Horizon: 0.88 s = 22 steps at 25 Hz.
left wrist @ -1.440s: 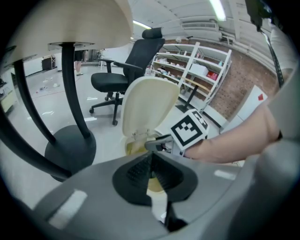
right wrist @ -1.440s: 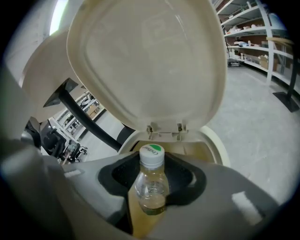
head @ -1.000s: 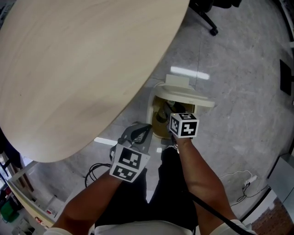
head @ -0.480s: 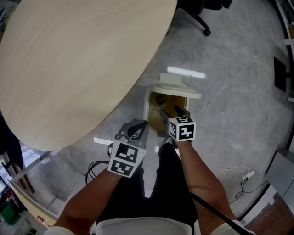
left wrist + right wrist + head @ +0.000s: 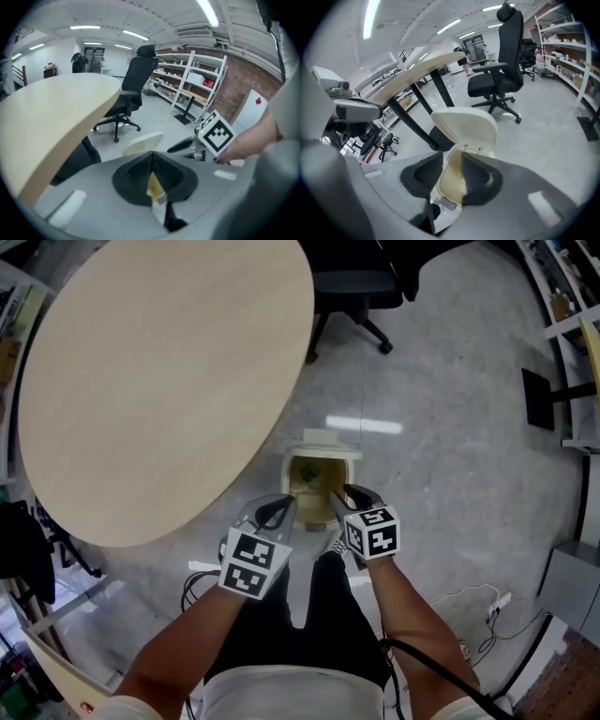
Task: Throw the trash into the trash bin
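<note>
The cream trash bin (image 5: 322, 442) stands on the grey floor beside the round table, its lid (image 5: 464, 129) tipped up and its mouth open. Darker shapes lie inside, too small to tell apart. Both grippers hang above the bin's near side. My left gripper (image 5: 281, 507) has its pads met at the tips (image 5: 152, 157), nothing held. My right gripper (image 5: 347, 495) has its jaws apart and closing, and only the bin's inside (image 5: 452, 183) shows between them. In the left gripper view the right gripper (image 5: 180, 146) shows beside the bin lid (image 5: 143, 142).
A large round wooden table (image 5: 159, 381) spreads over the left, its edge close to the bin. A black office chair (image 5: 352, 287) stands beyond the bin. Cables (image 5: 192, 587) lie on the floor at left, a power strip (image 5: 497, 606) at right. Shelving (image 5: 576, 42) lines the far side.
Both grippers have risen away from the bin, and the right one has drawn back from over its mouth. The bin now looks smaller and farther below.
</note>
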Tool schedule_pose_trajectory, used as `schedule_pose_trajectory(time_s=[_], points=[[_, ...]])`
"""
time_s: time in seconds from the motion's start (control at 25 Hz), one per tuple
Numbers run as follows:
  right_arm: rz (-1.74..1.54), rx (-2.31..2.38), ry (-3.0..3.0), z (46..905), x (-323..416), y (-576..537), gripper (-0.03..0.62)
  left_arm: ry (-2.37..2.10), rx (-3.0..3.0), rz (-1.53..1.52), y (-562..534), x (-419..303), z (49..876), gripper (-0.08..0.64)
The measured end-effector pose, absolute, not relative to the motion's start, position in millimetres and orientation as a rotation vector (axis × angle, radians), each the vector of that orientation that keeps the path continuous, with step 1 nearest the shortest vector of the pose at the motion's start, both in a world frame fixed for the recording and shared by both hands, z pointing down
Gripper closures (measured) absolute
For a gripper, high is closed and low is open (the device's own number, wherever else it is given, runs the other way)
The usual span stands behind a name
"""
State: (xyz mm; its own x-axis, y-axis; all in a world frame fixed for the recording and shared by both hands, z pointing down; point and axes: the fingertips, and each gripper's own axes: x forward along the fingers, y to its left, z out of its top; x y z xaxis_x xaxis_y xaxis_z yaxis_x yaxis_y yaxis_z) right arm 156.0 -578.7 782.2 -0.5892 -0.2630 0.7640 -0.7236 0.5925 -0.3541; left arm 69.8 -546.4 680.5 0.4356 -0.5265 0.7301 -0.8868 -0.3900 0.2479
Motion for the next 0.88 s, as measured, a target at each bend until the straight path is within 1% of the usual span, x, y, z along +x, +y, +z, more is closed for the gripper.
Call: schedule_pose_trajectory(time_s=[0.04, 0.12, 0.16, 0.44, 0.64, 0.88], points=[[0.865, 0.777, -2.166, 770.7, 159.1, -582.4, 0.492, -1.183, 2.074, 0.739, -549.7, 71.3, 672.7, 0.552], [0.847, 0.774, -2.210, 746.5, 164.9, -586.4, 0.577, -1.176, 2.100, 0.728, -553.9, 74.4, 655.3, 0.552], [0.846, 0.773, -2.230, 734.3, 166.8, -587.4, 0.589, -1.176, 2.113, 0.718, -555.6, 74.0, 645.8, 0.552], [0.862, 0.809, -2.403, 622.6, 163.5, -596.8, 0.589, -1.288, 2.180, 0.606, -575.8, 43.0, 567.4, 0.552], [0.753, 0.840, -2.521, 528.5, 159.5, -603.3, 0.589, -1.284, 2.282, 0.526, -580.1, 44.6, 499.1, 0.552], [0.654, 0.990, -2.649, 434.4, 165.7, -616.0, 0.591, -1.341, 2.350, 0.366, -587.7, 43.6, 432.3, 0.552]])
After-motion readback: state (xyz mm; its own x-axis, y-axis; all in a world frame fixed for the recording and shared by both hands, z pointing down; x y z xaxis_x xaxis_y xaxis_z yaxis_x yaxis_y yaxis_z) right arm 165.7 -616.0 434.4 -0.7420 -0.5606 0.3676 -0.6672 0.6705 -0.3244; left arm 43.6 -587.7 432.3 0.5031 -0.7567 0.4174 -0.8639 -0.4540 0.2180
